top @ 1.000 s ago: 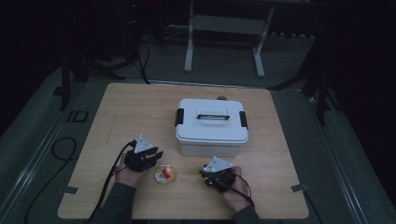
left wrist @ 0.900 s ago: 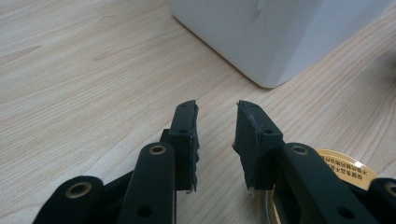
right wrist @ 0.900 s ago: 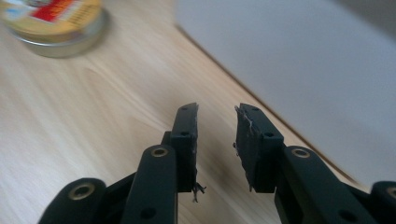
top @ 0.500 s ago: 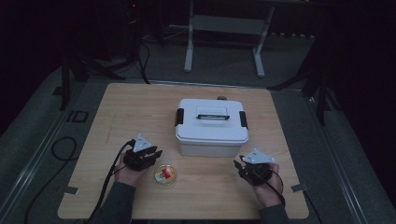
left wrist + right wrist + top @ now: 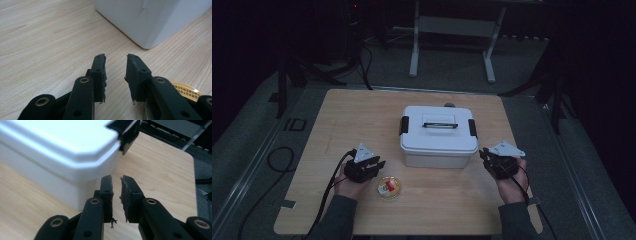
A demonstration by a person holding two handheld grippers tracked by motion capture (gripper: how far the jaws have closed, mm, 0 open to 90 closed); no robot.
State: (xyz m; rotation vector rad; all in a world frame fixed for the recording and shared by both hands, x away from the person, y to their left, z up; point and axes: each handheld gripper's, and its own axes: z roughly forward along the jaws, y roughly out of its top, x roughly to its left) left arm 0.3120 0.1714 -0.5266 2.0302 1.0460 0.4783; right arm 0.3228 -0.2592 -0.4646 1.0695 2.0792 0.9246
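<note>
Nearest the person, a small round tin [image 5: 389, 187] with a gold rim and something red inside lies on the bench [image 5: 362, 115], just right of the left claw [image 5: 381, 163] and apart from it. That left claw rests low over the wood, its jaws nearly together with a narrow gap and nothing between them (the left gripper view shows bare bench past the pads, the tin's gold edge [image 5: 186, 88] at lower right). Across the near edge, the right claw [image 5: 484, 155] is held up beside the right end of the white box [image 5: 438, 142]; its jaws have just been closing and now stand a thin slit apart, empty. In the right gripper view the box's corner [image 5: 75, 170] looms just ahead of the fingertips [image 5: 106, 185], with the black latch [image 5: 127, 131] above. The box sits mid-bench, lid on, dark handle [image 5: 439, 124] flat on top.
</note>
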